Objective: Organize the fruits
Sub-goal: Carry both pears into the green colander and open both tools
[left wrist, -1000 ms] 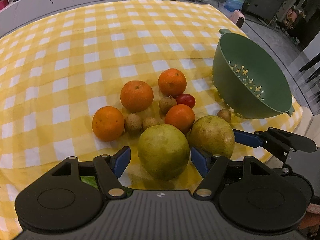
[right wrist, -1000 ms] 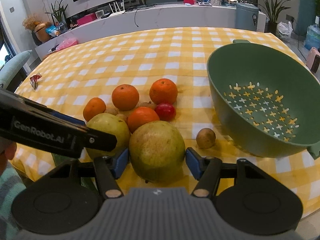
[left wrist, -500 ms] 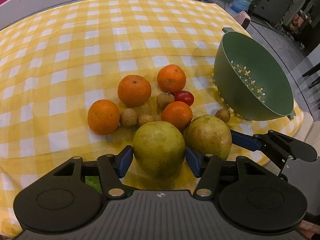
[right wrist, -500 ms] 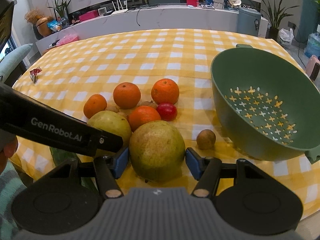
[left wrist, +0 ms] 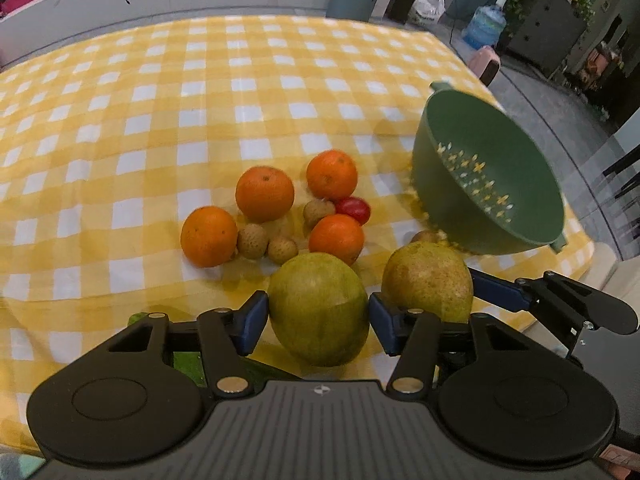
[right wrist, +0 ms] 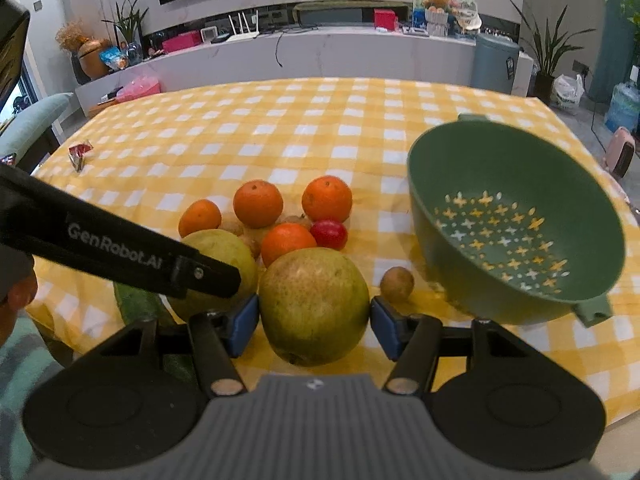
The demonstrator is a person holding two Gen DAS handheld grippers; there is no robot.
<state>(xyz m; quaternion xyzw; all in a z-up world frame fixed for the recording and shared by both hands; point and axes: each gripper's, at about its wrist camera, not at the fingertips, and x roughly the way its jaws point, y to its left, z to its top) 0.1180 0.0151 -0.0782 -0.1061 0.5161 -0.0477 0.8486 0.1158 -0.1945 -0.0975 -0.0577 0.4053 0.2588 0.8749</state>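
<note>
My left gripper has a green pear between its blue pads; the jaws are closing and both pads press on its sides. My right gripper is shut on a browner, speckled pear. That second pear and the right gripper also show at the right of the left wrist view. Behind the pears, several oranges lie on the yellow checked cloth with small brown longans and a red cherry tomato. A green colander sits tilted at the right, holding nothing.
One longan lies alone between the pears and the colander. A dark green vegetable rests at the near table edge under the left gripper. A small red wrapper lies far left. The table's right edge is close behind the colander.
The left jaws narrowed from a clear gap onto the green pear. Both grippers rose slightly with their pears, and both views now show more of the room beyond the table.
</note>
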